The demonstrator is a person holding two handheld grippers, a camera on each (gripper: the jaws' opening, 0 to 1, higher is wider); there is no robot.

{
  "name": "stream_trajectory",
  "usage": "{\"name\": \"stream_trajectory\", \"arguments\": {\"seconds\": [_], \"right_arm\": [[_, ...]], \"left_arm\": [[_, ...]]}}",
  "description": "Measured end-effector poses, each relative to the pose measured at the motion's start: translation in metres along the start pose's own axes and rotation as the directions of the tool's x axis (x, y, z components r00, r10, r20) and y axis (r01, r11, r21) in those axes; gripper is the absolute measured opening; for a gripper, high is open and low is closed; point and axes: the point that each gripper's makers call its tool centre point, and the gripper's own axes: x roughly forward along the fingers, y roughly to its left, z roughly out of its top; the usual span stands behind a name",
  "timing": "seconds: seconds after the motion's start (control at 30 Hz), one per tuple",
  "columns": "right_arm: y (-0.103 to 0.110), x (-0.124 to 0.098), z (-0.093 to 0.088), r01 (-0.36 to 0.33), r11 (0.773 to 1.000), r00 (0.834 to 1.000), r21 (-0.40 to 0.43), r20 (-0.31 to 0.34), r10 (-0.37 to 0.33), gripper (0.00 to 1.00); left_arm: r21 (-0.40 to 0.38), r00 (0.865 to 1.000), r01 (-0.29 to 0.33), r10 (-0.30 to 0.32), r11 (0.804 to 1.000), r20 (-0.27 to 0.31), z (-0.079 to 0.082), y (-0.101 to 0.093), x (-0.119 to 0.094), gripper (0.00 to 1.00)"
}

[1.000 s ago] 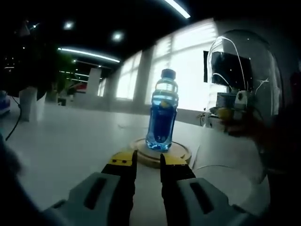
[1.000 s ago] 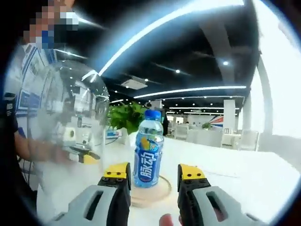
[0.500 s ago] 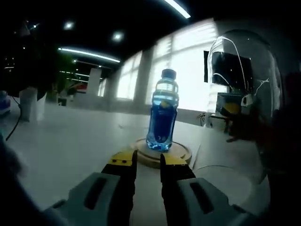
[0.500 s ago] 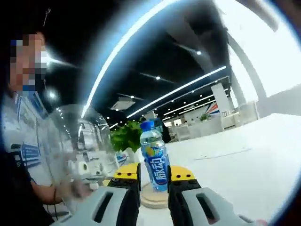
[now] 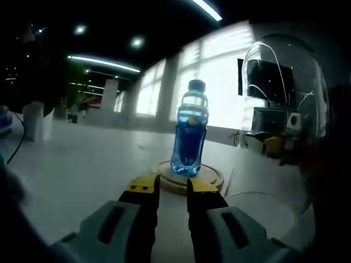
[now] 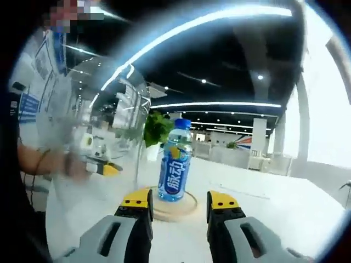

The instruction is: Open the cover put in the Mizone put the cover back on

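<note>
A blue Mizone bottle (image 5: pixel 189 137) with a blue cap stands upright on a round wooden base (image 5: pixel 211 178) on the white table. My left gripper (image 5: pixel 173 189) sits low in front of the base, its jaws a narrow gap apart and holding nothing. The clear glass dome cover (image 5: pixel 285 109) stands on the table to the right of the base. In the right gripper view the bottle (image 6: pixel 175 164) stands on the base (image 6: pixel 184 207), with the dome (image 6: pixel 104 126) to its left. My right gripper (image 6: pixel 179 203) is open and empty, short of the base.
A person (image 6: pixel 22 137) stands behind the dome at the left of the right gripper view. A green plant (image 6: pixel 158 127) stands farther back. The white table (image 5: pixel 82 164) stretches away to the left of the base.
The right gripper's jaws were closer together half a second ago and have spread again, and its view has swung. Seen through the dome, it drifted right. The left gripper, bottle and dome stayed put.
</note>
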Motion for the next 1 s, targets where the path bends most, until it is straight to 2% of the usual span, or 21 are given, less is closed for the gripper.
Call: {"name": "stream_trajectory", "arguments": {"seconds": [0.1,0.5,0.67,0.8,0.83,0.9,1.0], "right_arm": [[-0.005,-0.005,-0.009,0.023,1.000,0.999,-0.014,-0.023,-0.023,0.31],[-0.001,-0.011,-0.027,0.008,1.000,0.999,0.029,-0.039,-0.007,0.32],[-0.004,-0.012,-0.045,0.012,0.997,0.999,0.074,-0.046,-0.009,0.33],[-0.005,-0.011,-0.060,0.025,0.996,0.997,0.086,-0.073,-0.019,0.34],[-0.005,-0.012,-0.060,0.023,0.996,0.997,0.084,-0.079,-0.016,0.35],[-0.004,-0.012,-0.053,0.018,0.996,0.999,0.087,-0.046,-0.014,0.35],[-0.006,-0.013,-0.056,0.028,0.994,0.999,0.109,-0.040,-0.024,0.35]], "left_arm": [[-0.005,1.000,0.010,-0.010,1.000,0.002,0.000,-0.002,0.000,0.15],[-0.007,0.999,0.033,-0.033,0.999,-0.002,0.001,-0.006,-0.002,0.16],[0.014,0.998,0.063,-0.063,0.998,-0.007,0.000,-0.013,-0.002,0.16],[0.034,0.998,0.062,-0.062,0.997,-0.013,-0.001,-0.013,-0.002,0.16],[0.029,0.998,0.060,-0.060,0.998,-0.013,-0.001,-0.012,-0.001,0.16],[0.021,0.998,0.055,-0.055,0.998,-0.013,-0.001,-0.011,-0.001,0.16],[0.018,0.998,0.057,-0.057,0.998,-0.014,-0.001,-0.012,-0.001,0.16]]}}
